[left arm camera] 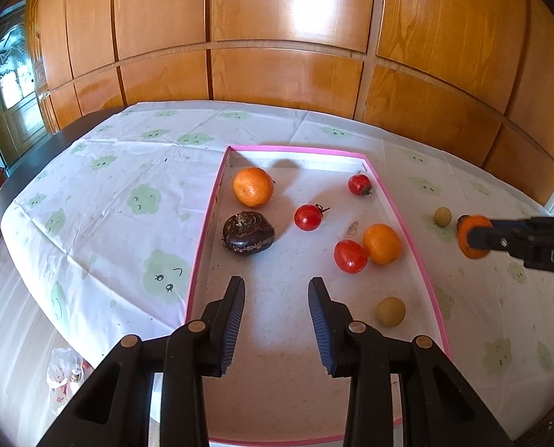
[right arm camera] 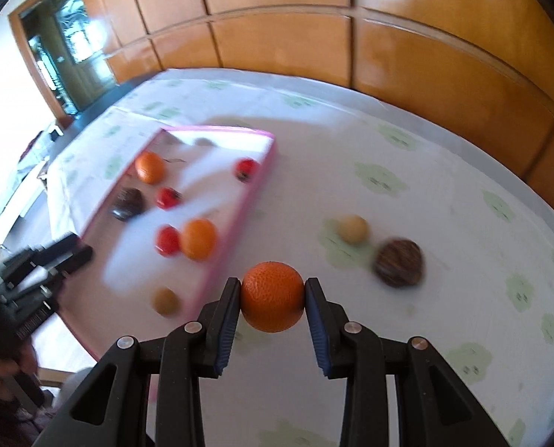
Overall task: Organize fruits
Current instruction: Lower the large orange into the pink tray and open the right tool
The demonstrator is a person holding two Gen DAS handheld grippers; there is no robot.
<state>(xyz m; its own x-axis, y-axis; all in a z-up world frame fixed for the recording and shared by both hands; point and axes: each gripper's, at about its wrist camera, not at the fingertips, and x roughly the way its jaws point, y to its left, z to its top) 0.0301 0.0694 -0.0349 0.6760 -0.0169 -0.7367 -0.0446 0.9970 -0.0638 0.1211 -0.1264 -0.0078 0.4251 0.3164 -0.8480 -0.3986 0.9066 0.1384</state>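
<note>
— What's the right tool (right arm camera: 272, 300) doing?

— It's pinching an orange (right arm camera: 272, 301) between its two pads, lifted above the desk (right arm camera: 444, 201), just outside the long side of the pink-rimmed tray (left arm camera: 403, 231). From the other side you see that orange (left arm camera: 472, 236) poking past the tool's tip (left arm camera: 480, 240), near a small tan fruit (left arm camera: 442, 216) lying on the cloth.

— And the left tool (left arm camera: 277, 309)?

— It hangs over the near end of the tray, fingers a little apart, gripping nothing.

— What's in the tray?

— A big orange (left arm camera: 253, 186) near the far corner, a dark purplish bulb (left arm camera: 248, 233) just in front of it, three tomatoes (left arm camera: 308, 217), one of them (left arm camera: 350, 256) touching a smaller orange (left arm camera: 382, 244), and a tan round fruit (left arm camera: 390, 311) close to the left tool.

— Anything loose outside?

— Beyond the held orange sits a dark brown round fruit (right arm camera: 399, 262), right beside the small tan one (right arm camera: 353, 228). That view is blurred, so I can't tell more.
</note>
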